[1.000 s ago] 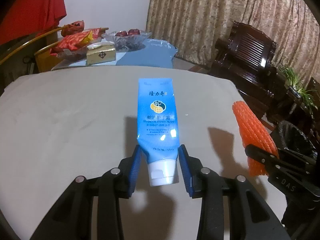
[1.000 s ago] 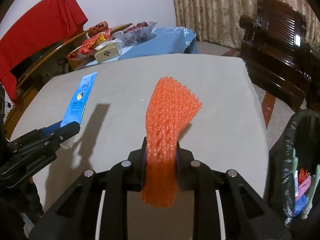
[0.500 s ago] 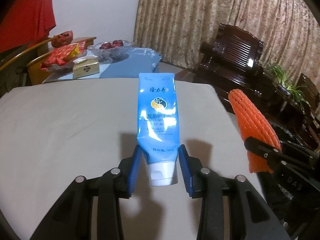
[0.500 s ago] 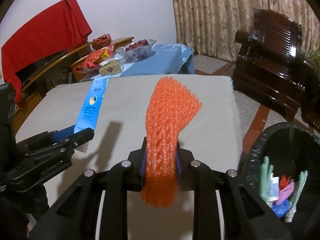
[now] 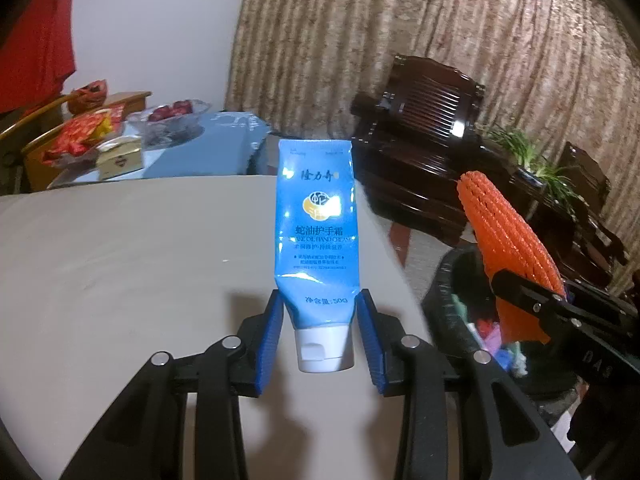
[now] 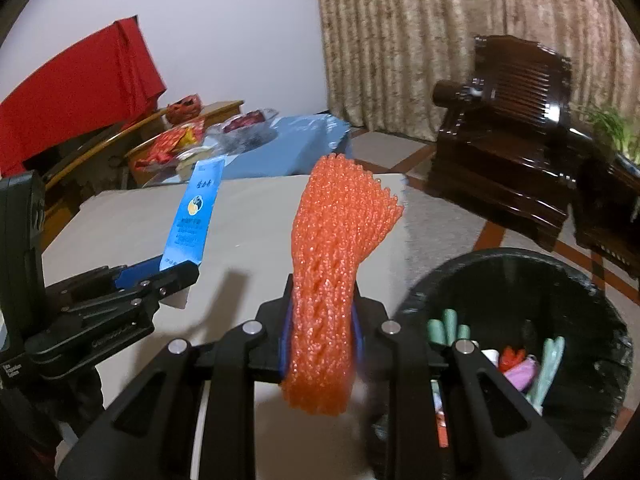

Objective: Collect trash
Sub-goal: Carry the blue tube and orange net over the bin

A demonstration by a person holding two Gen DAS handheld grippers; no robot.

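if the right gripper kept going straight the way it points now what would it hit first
Probably the far edge of the grey table, past the orange foam net that the right gripper holds. The black trash bin sits off to its right. Depth is unclear.

Dark wooden armchair (image 5: 424,140), patterned curtain (image 5: 440,32), red cloth (image 6: 76,92).

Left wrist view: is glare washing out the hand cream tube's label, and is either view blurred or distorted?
Left wrist view: bright glare patches on the blue hand cream tube hide part of the logo; large print stays legible; curtain bends from fisheye. Right wrist view: the orange foam net is sharp at its top, slightly smeared at its lower end; black trash bin dim.
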